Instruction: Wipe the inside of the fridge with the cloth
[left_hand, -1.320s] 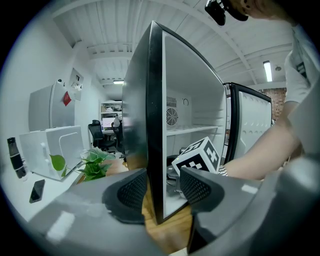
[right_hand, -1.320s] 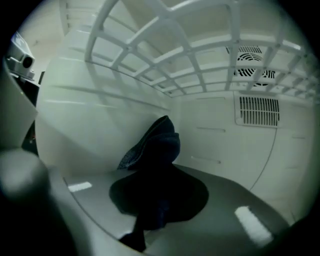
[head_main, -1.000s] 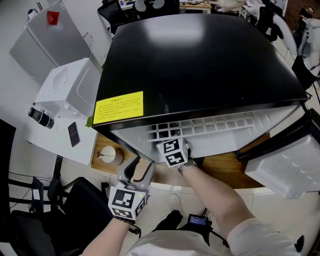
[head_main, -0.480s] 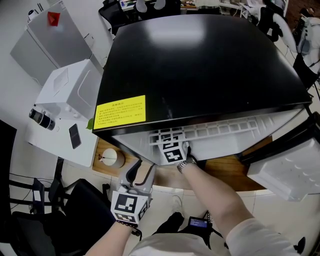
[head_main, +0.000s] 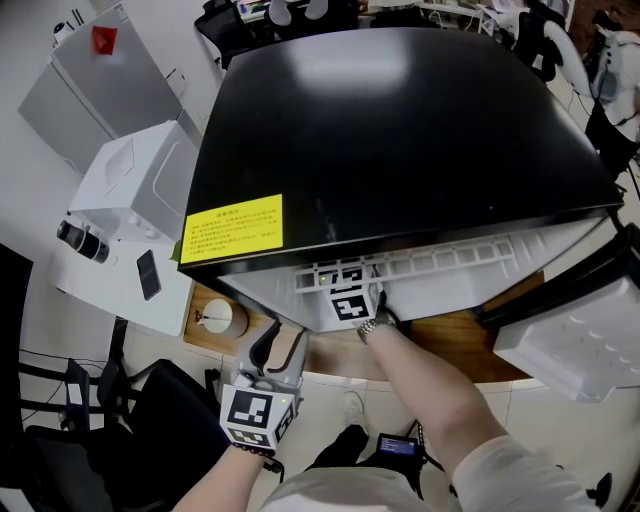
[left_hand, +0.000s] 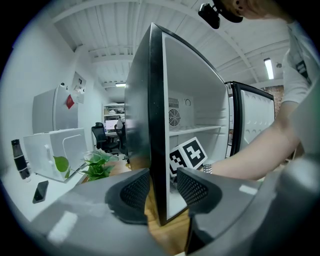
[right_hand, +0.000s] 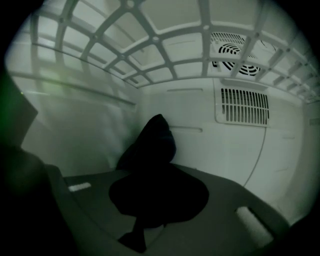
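Observation:
The small fridge (head_main: 400, 130) has a black top and a white inside. My right gripper (right_hand: 157, 200) reaches into it, shut on a dark cloth (right_hand: 152, 150) that bunches up against the white back wall below the vent. In the head view only its marker cube (head_main: 348, 302) shows at the fridge mouth. My left gripper (head_main: 277, 345) is at the fridge's front left corner. Its jaws straddle the front edge of the side wall (left_hand: 156, 125) and are closing, with a gap still showing at the pads (left_hand: 131, 192).
The fridge door (head_main: 570, 330) hangs open at the right. The fridge stands on a wooden table (head_main: 450, 335). At the left are a white appliance (head_main: 140, 190), a phone (head_main: 148, 273), a round white object (head_main: 222, 316) and a small plant (left_hand: 95, 165). A black chair (head_main: 150, 420) is beside me.
The left gripper's jaws have narrowed around the fridge wall's edge, and it has dropped back slightly. The right gripper's cube has slid a little deeper under the fridge top.

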